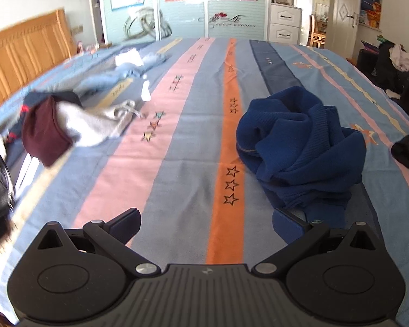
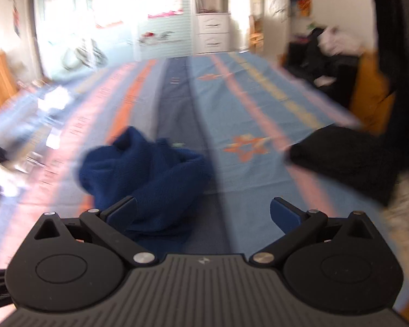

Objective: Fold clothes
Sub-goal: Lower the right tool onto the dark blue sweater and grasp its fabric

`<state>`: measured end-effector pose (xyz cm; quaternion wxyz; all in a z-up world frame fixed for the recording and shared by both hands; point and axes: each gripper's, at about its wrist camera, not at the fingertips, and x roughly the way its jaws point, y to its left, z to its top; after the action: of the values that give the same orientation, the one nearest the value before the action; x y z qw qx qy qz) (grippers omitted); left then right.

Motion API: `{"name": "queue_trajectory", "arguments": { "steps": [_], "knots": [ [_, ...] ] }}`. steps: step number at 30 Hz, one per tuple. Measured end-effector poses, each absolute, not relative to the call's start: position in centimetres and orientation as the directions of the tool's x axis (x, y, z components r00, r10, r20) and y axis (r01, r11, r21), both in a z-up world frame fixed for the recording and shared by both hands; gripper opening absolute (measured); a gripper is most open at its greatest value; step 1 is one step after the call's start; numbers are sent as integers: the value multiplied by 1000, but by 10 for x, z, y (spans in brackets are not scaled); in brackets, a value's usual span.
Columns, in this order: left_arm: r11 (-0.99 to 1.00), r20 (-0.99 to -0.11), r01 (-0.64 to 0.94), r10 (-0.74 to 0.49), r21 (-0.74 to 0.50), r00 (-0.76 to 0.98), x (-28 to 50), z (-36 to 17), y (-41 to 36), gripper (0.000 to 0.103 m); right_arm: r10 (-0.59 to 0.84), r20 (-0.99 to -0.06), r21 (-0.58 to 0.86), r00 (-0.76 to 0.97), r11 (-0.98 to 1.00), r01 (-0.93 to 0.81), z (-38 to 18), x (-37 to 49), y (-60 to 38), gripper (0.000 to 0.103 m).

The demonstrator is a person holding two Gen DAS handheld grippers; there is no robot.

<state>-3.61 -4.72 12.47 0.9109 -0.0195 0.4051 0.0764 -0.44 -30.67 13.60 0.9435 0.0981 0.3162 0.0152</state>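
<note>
Left gripper (image 1: 205,224) and right gripper (image 2: 203,212) both spread wide, empty. Crumpled blue sweater (image 1: 300,150) at two o'clock. Only the left view shows the maroon-and-grey pile (image 1: 68,128) at ten.

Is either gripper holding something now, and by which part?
Nothing is held. The left gripper and right gripper are both open near the crumpled blue sweater.

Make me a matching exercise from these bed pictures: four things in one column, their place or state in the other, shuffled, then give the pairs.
Things:
1. blue sweater
2. maroon garment
3. left gripper
4. black garment

Places or states:
A. open, holding nothing
B. crumpled mid-bed, beside the orange stripe
C. on the bed's right edge
D. in the pile near the headboard side

Pairs: 1-B, 2-D, 3-A, 4-C
</note>
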Motion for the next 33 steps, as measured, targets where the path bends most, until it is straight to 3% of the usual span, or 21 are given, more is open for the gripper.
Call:
{"name": "queue_trajectory", "arguments": {
  "steps": [4,10,15,18,20,23,24,28,32,33],
  "knots": [
    [982,-765,-183,82,-47,639,-30,104,-32,102,342,-484,528,806,848,-43,99,4,-355,103],
    [975,-753,-152,-24,-164,658,-25,82,-27,102,462,-387,736,798,676,-35,58,36,-388,103],
    [983,-705,-135,6,-127,710,-24,81,-30,102,492,-424,778,760,627,29,28,63,-382,103],
    [985,-629,-152,68,-81,775,-30,90,-33,102,422,-432,719,797,695,22,31,53,-372,94],
    [987,-565,-156,105,-42,818,-35,98,-37,102,327,-372,622,869,783,-28,48,34,-363,94],
    [985,-508,-171,151,8,848,-38,102,-43,102,213,-228,467,950,880,-85,66,14,-347,103],
    [985,-508,-174,159,17,847,-37,101,-44,102,212,-221,468,952,879,-88,66,17,-346,103],
    [986,-497,-167,147,4,855,-39,94,-43,102,347,-366,599,864,798,-67,51,50,-359,103],
    [986,-433,-164,137,-26,891,-46,95,-36,102,437,-377,718,817,695,-41,29,69,-368,103],
    [986,-433,-162,134,-30,892,-46,95,-35,102,448,-377,738,811,674,-29,24,74,-370,98]
  ]
}}
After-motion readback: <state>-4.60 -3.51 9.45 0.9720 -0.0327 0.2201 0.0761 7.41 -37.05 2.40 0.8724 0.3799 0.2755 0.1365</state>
